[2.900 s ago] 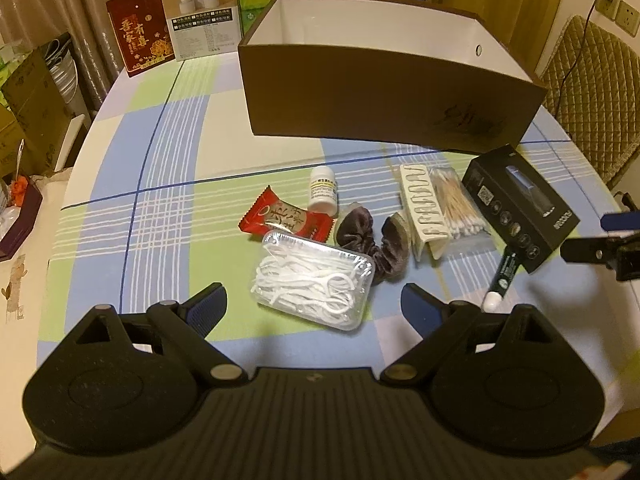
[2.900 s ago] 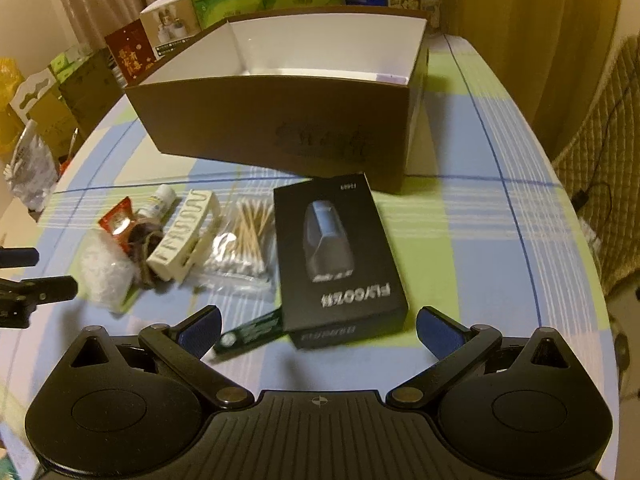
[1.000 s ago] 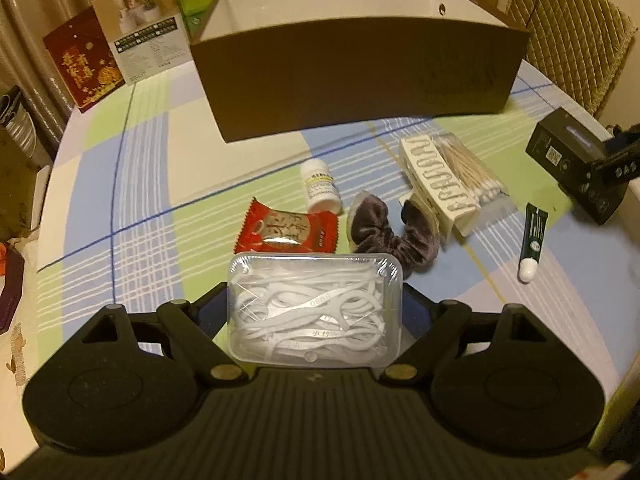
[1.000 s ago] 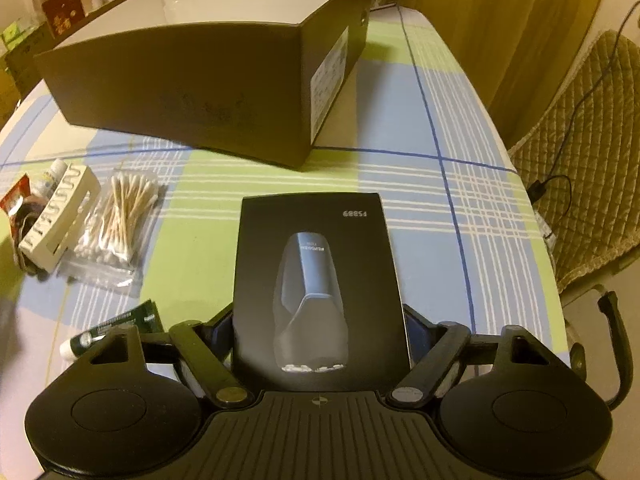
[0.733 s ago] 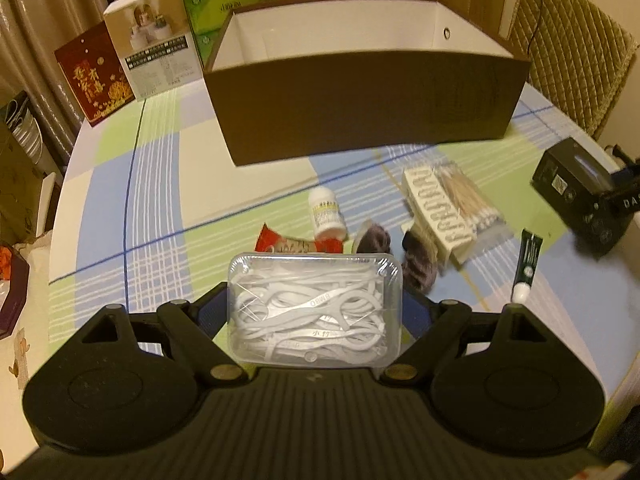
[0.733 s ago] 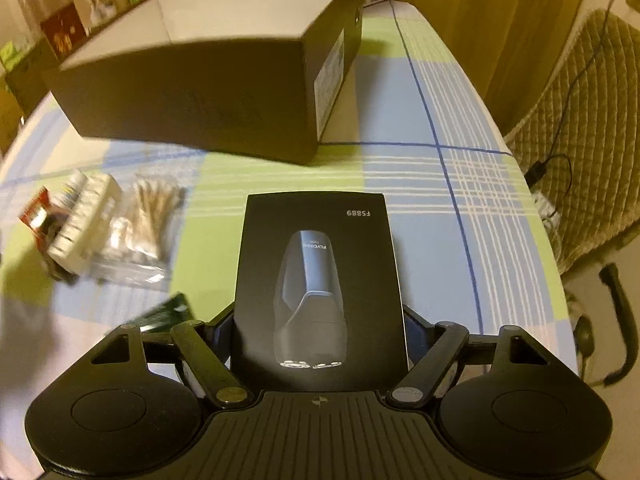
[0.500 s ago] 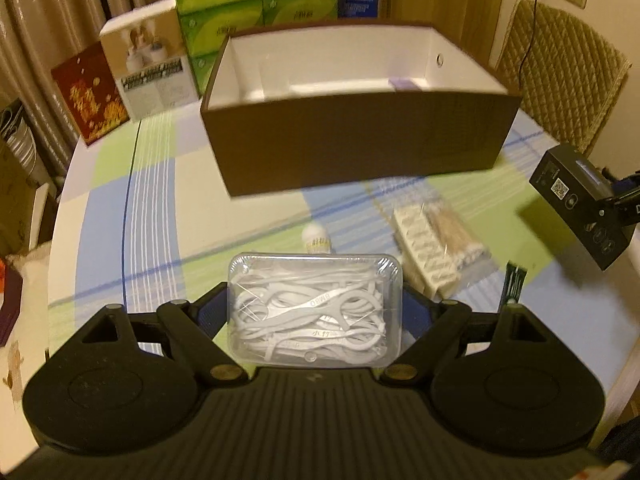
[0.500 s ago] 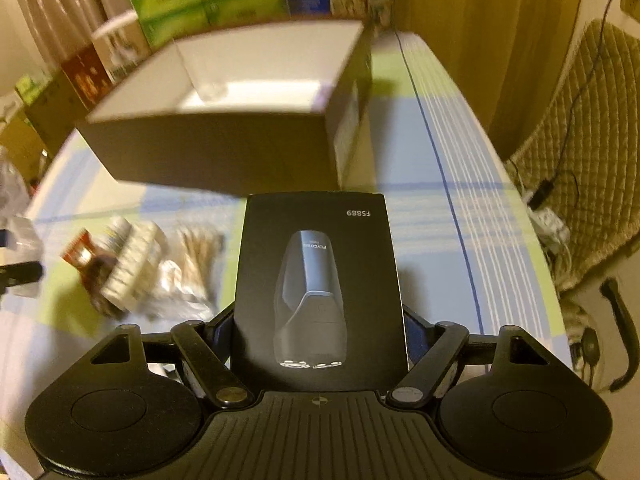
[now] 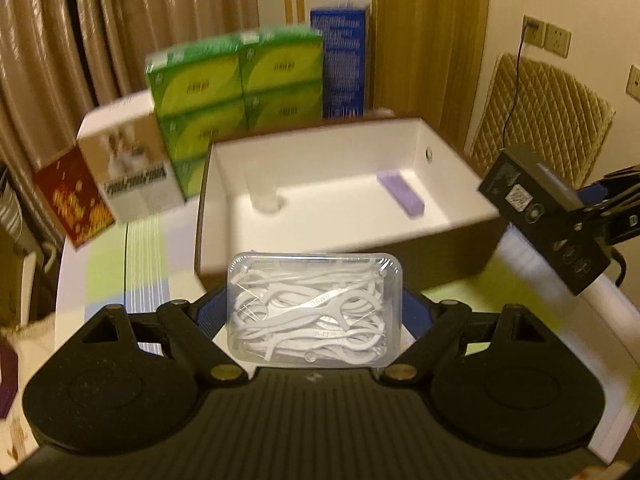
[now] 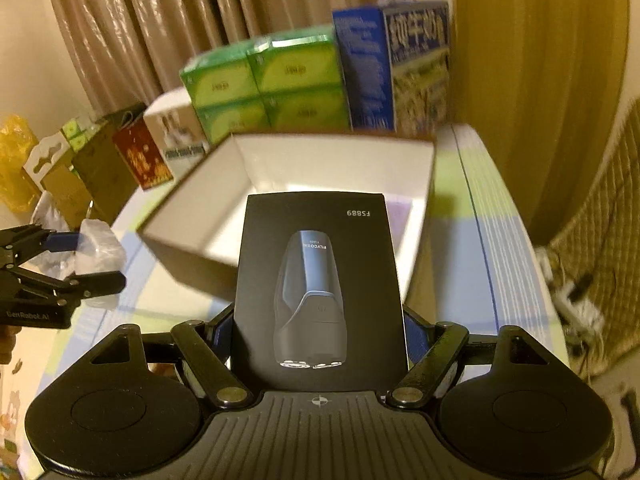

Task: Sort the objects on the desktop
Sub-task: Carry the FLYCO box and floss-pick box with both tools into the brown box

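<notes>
I have the left gripper clamping the floss-pick case, the right gripper clamping the black shaver box, near the brown box.

We see a home room: pleated curtains, a quilted chair, tissue boxes at the checked surface's far edge.

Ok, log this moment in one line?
left gripper: holds floss pick case | right gripper: holds black shaver box | both near brown box
</notes>
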Available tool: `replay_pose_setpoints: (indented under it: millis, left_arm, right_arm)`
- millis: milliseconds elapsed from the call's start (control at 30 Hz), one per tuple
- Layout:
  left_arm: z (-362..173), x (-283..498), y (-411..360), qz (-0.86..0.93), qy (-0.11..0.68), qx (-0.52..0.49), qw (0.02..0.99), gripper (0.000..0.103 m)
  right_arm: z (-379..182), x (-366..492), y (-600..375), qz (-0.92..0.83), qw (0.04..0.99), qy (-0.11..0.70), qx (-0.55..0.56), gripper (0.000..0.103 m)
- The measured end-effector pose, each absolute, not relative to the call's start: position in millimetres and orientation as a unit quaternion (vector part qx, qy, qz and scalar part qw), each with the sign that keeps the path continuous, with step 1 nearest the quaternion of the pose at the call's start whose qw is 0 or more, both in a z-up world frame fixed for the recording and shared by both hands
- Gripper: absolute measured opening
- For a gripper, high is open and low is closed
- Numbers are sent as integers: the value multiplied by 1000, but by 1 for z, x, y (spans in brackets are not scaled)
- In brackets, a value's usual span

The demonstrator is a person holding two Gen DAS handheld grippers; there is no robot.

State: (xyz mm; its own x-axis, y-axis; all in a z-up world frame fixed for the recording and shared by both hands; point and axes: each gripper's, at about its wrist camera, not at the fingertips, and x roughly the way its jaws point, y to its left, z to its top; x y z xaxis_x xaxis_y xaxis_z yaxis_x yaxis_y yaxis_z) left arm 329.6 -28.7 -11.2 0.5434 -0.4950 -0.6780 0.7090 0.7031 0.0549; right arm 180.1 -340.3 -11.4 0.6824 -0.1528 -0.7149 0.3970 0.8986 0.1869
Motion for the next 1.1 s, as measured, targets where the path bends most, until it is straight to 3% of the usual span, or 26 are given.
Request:
replay_pose_setpoints:
  millis: [433, 1100]
  left_arm:
    - [-3, 409, -84, -348, 335, 167, 859, 84]
    - [-77, 472, -132, -326, 436, 237, 804, 84]
  right_arm:
    - [-12, 269, -381, -152, 902, 383, 132, 76]
    - [-73, 323, -410, -116, 872, 459, 123, 76]
